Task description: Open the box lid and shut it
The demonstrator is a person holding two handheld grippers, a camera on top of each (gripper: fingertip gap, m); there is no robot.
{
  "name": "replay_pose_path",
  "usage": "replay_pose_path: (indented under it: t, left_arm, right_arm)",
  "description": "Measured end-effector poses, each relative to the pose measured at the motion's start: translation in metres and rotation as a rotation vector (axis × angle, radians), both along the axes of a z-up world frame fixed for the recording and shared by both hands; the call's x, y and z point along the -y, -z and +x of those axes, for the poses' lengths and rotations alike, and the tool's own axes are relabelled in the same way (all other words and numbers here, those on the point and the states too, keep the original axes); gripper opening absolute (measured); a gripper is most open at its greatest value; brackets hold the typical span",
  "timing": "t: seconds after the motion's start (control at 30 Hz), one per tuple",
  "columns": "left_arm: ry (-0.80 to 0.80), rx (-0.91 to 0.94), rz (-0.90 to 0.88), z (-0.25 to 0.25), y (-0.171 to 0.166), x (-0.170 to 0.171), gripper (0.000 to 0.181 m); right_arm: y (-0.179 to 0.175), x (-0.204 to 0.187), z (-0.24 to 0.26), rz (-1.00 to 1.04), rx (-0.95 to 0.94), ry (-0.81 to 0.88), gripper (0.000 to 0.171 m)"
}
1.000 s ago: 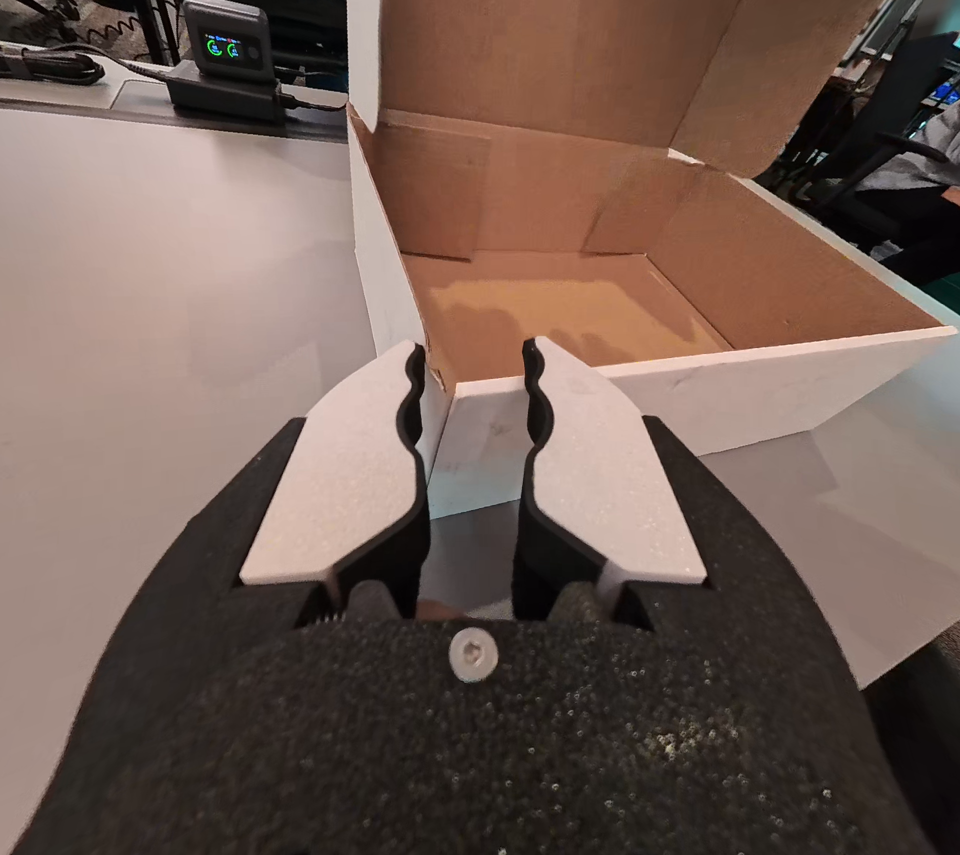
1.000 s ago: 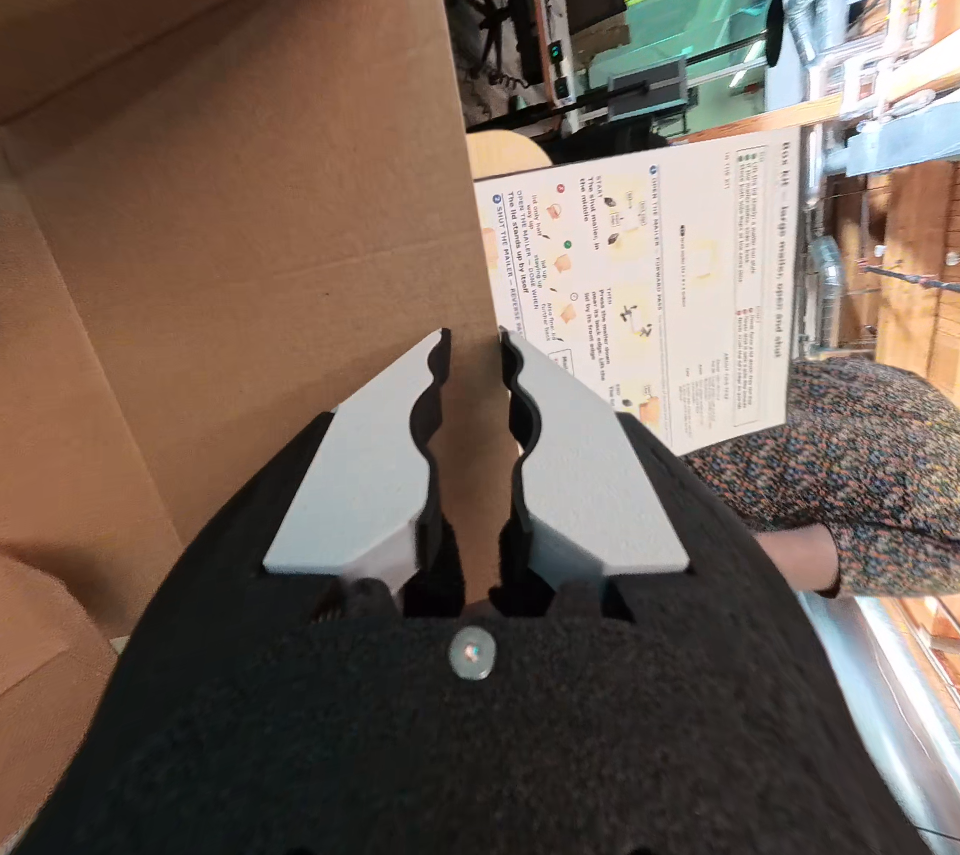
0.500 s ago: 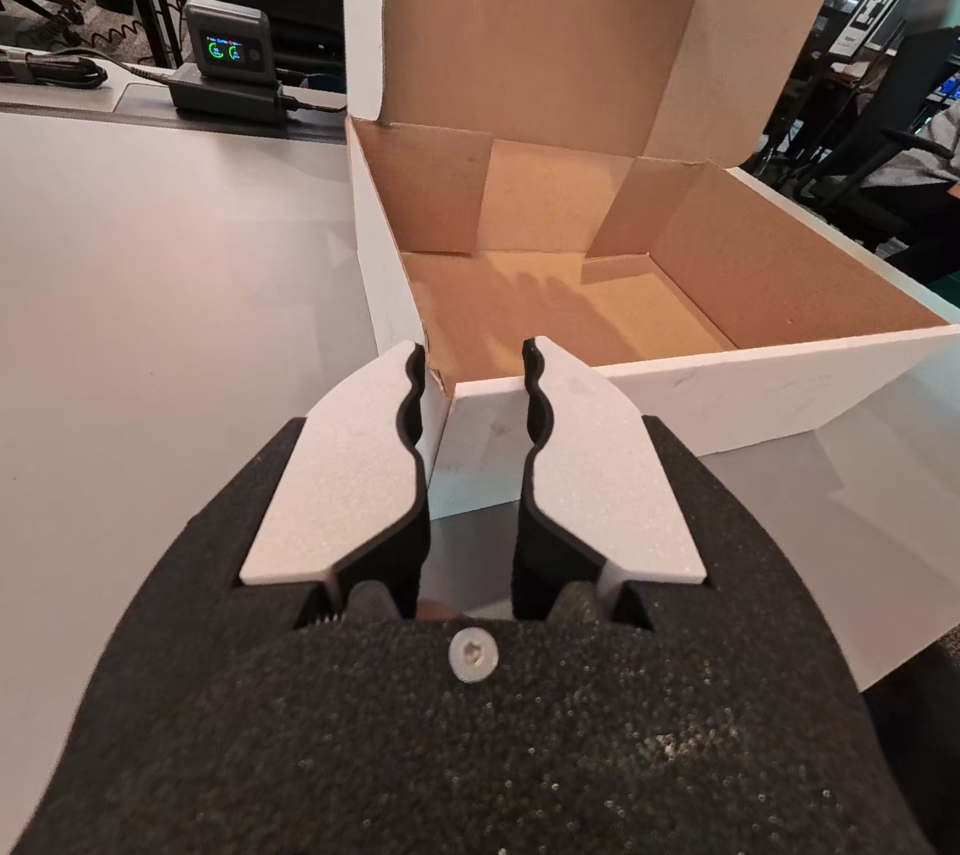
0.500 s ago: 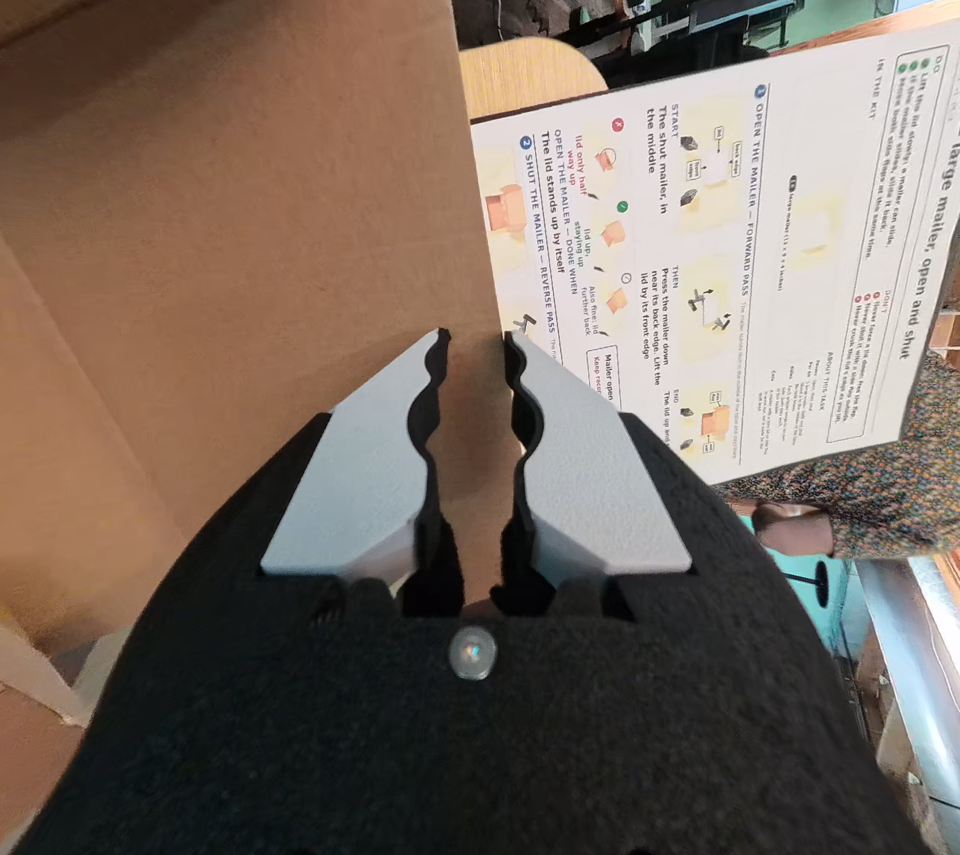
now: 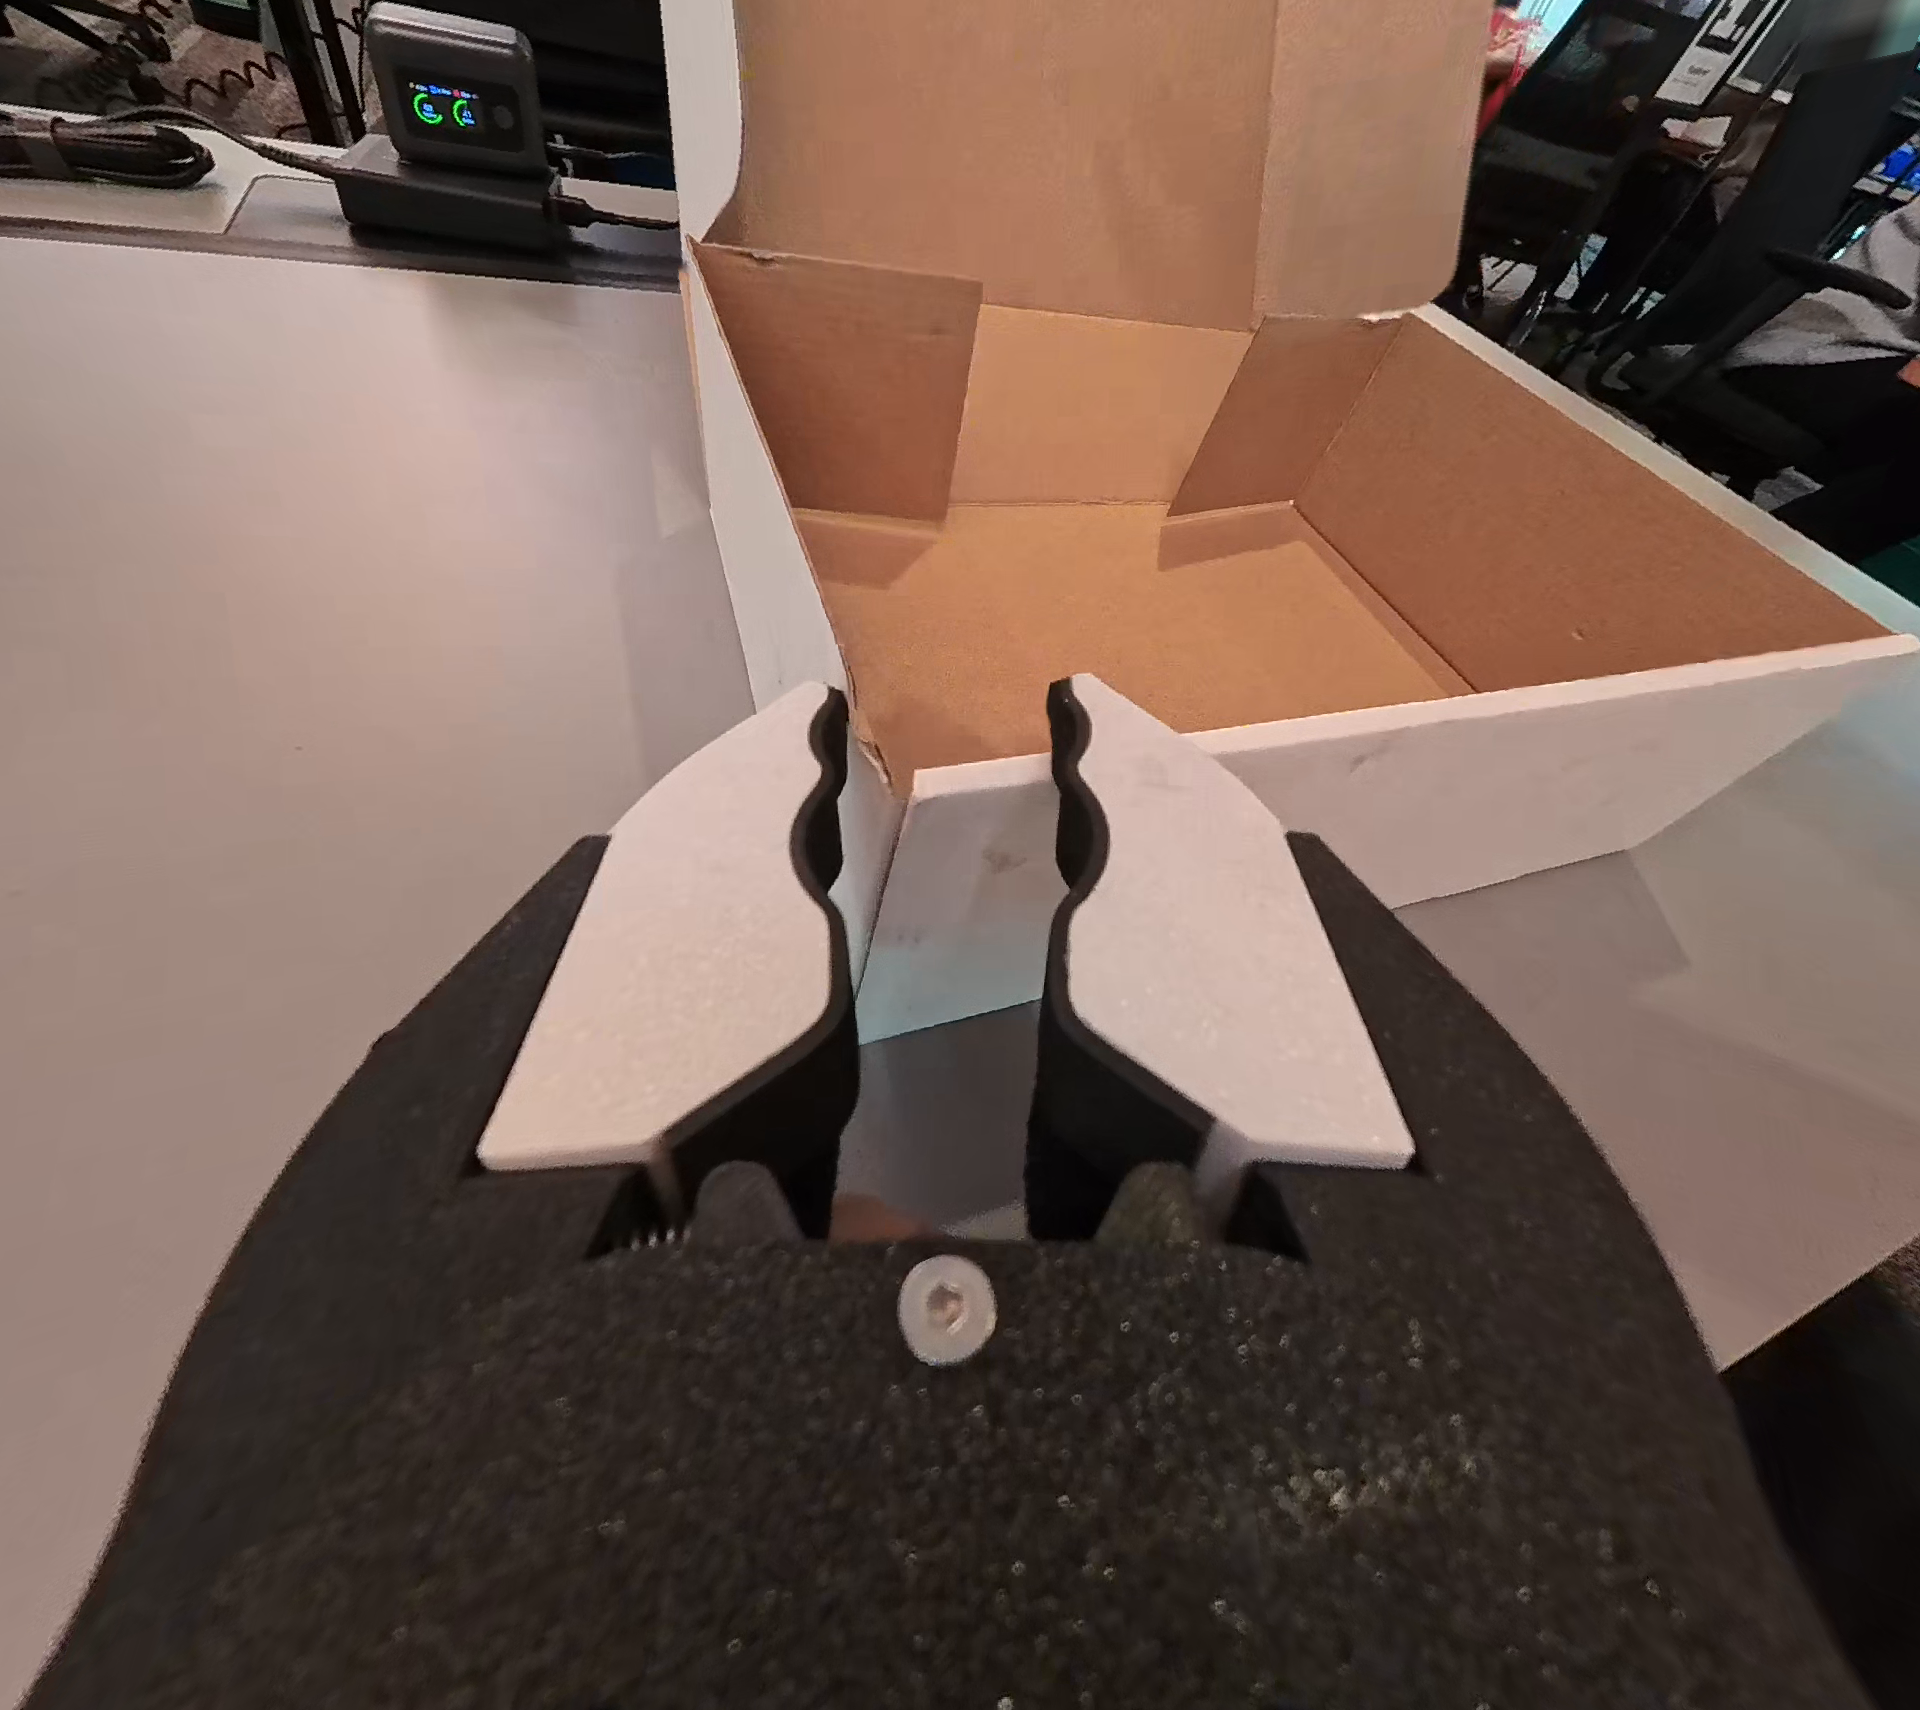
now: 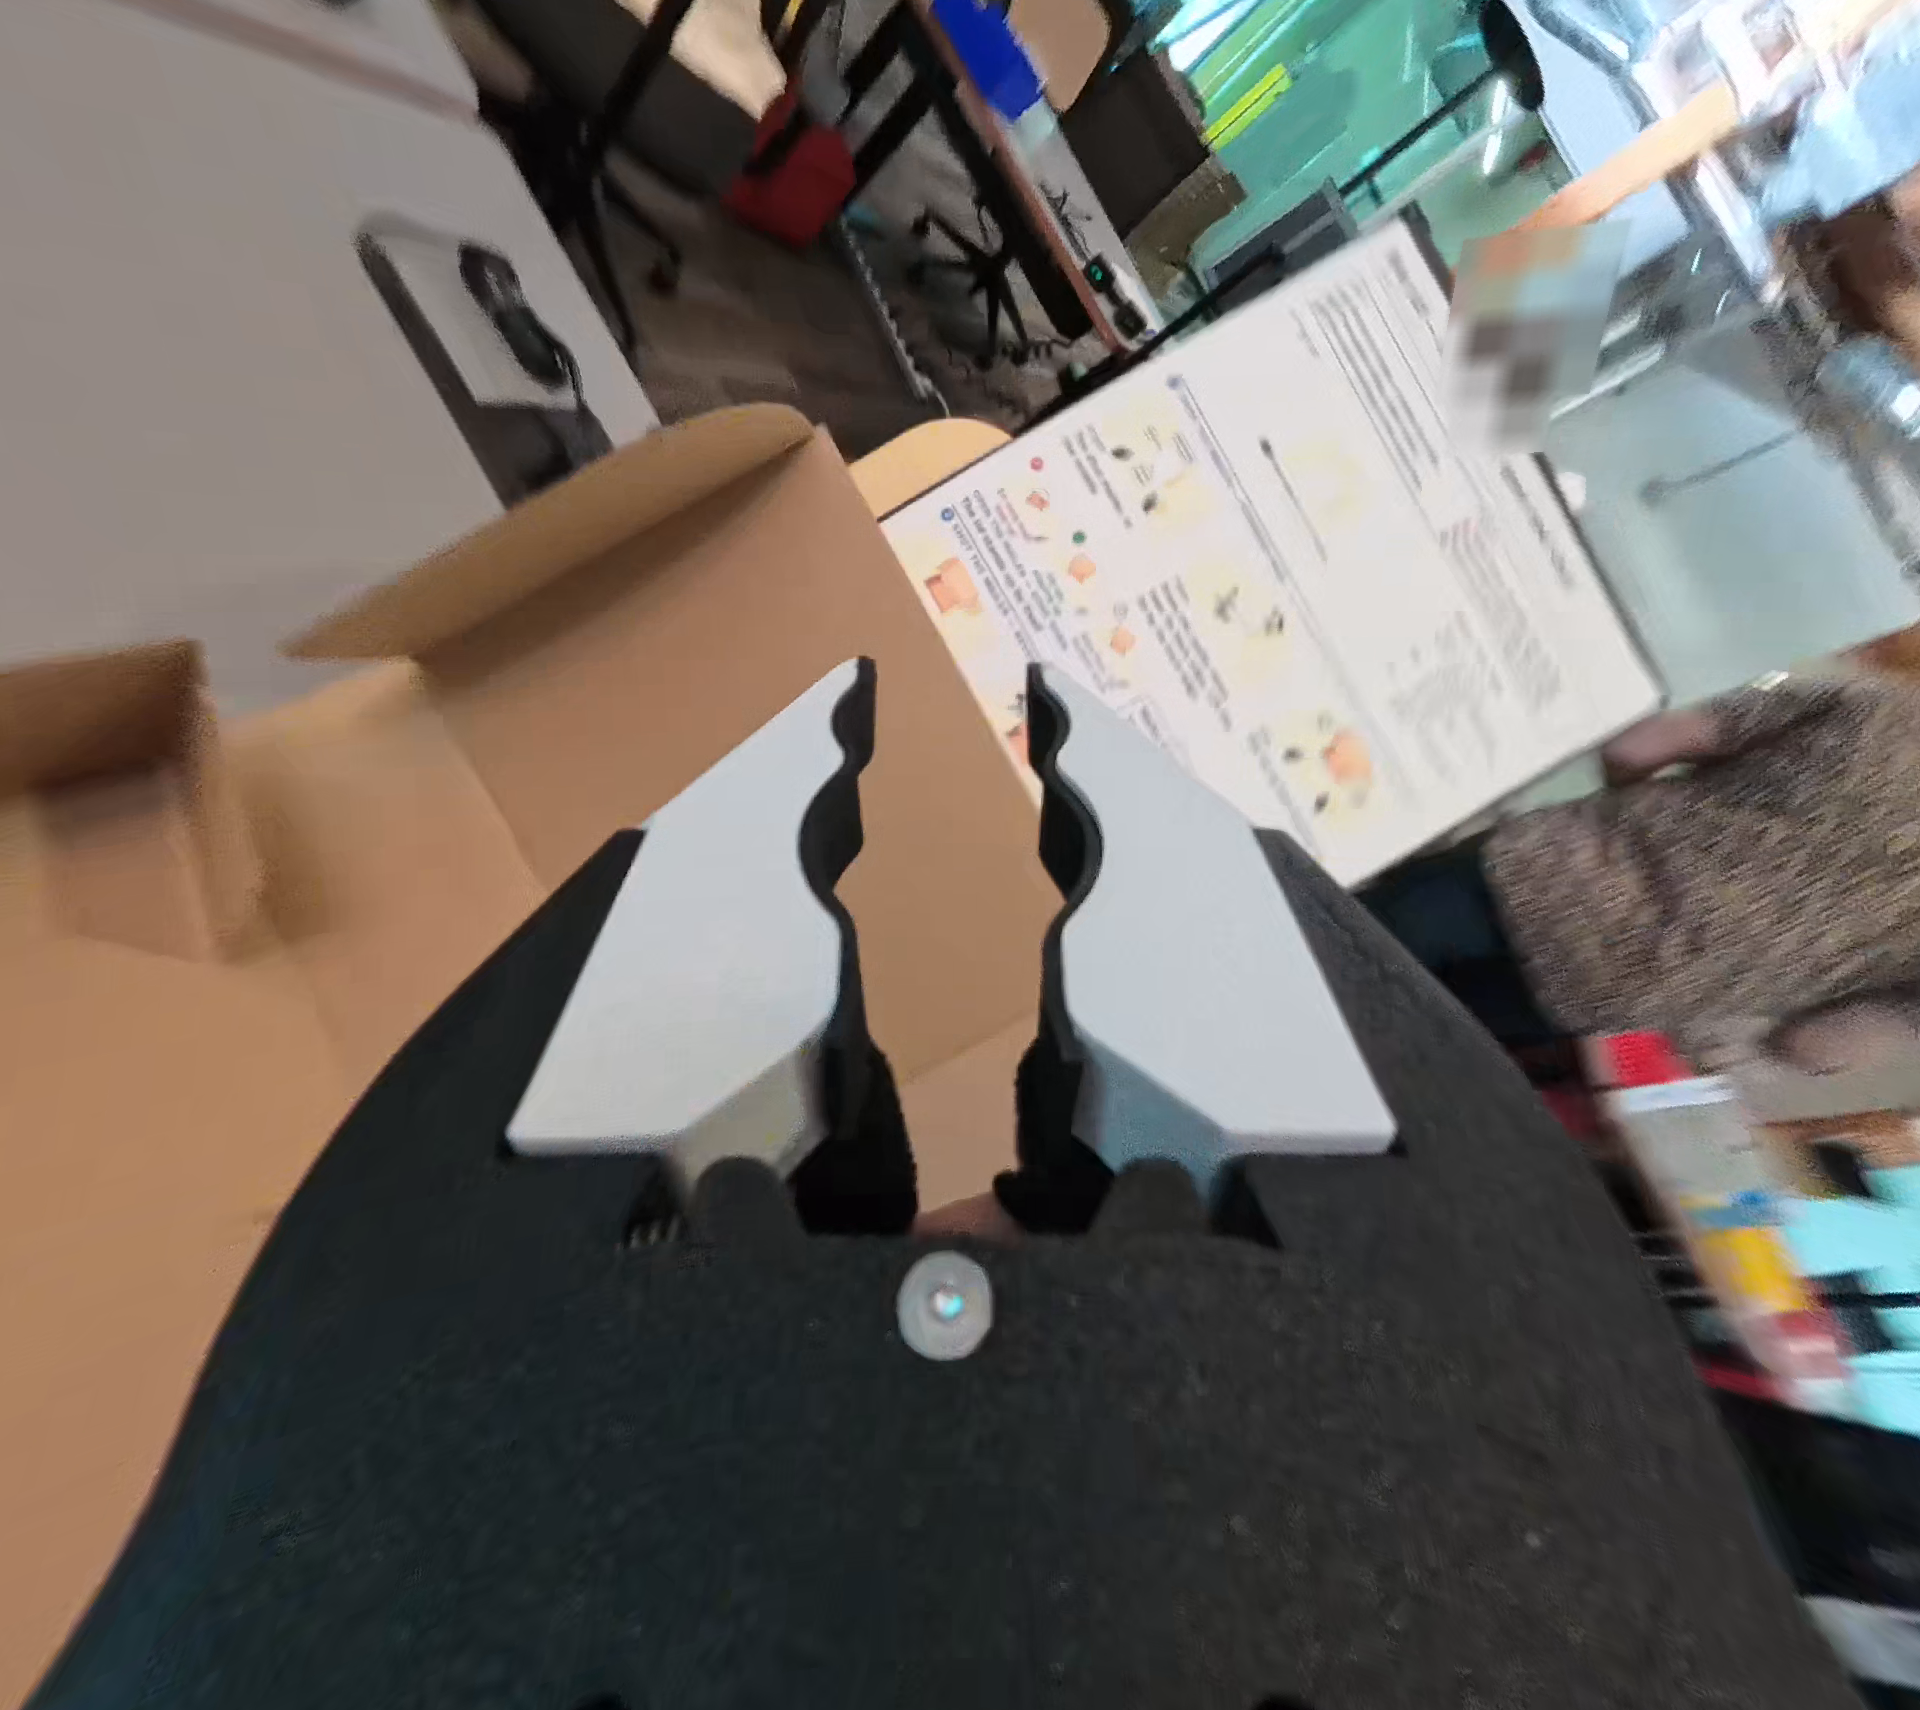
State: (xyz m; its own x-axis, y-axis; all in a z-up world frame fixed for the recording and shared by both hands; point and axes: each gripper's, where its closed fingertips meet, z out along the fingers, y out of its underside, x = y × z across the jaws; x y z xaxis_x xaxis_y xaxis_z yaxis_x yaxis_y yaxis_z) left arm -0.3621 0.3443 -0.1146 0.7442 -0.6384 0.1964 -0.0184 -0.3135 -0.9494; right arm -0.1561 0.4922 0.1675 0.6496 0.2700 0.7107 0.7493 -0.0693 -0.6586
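The box [image 5: 1299, 621] fills the centre and right of the left wrist view, resting on the pale surface [image 5: 312, 621] with its lid [image 5: 1039, 50] standing upright at the far edge, so opening looks done and shutting is what remains. That move turns on the lid: its hinge runs left to right across the upper middle of the frame, and its free edge is at the top, out of frame. The left gripper [image 5: 945, 704] sits low at the box's near left corner, fingers moderately parted with the corner between them but not pinched. The right wrist view, tilted and blurred, shows what the left cannot: the right gripper [image 6: 945, 684] up beside a brown lid flap [image 6: 644, 642], fingers narrowly parted and holding nothing. It looks the nearer to the lid's top. An instruction sheet [image 6: 1299, 600] stands beyond, centre right.
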Motion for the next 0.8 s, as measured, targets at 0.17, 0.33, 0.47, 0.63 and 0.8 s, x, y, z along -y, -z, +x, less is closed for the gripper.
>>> replay_pose_path:
  t: [0.17,0.33,0.47,0.63,0.8]
  left_arm:
    - [0.004,0.003,0.004,0.0,0.0,0.001,0.037]
    - [0.042,0.015,0.004,0.001,-0.003,0.004,0.039]
    - [0.071,0.069,0.029,-0.017,-0.017,0.017,0.046]
    - [0.081,0.139,0.005,-0.064,-0.022,0.028,0.046]
    - [0.102,0.15,-0.075,-0.087,-0.005,0.012,0.043]
  right_arm:
    - [0.053,0.061,0.087,-0.159,-0.545,0.048,0.049]
    - [0.152,0.121,0.099,-0.349,-0.949,-0.027,0.06]
    - [0.196,0.18,0.095,-0.171,-1.071,-0.032,0.059]
    - [0.242,0.249,0.084,-0.094,-1.193,0.028,0.059]
    - [0.255,0.269,0.081,-0.032,-1.14,0.083,0.057]
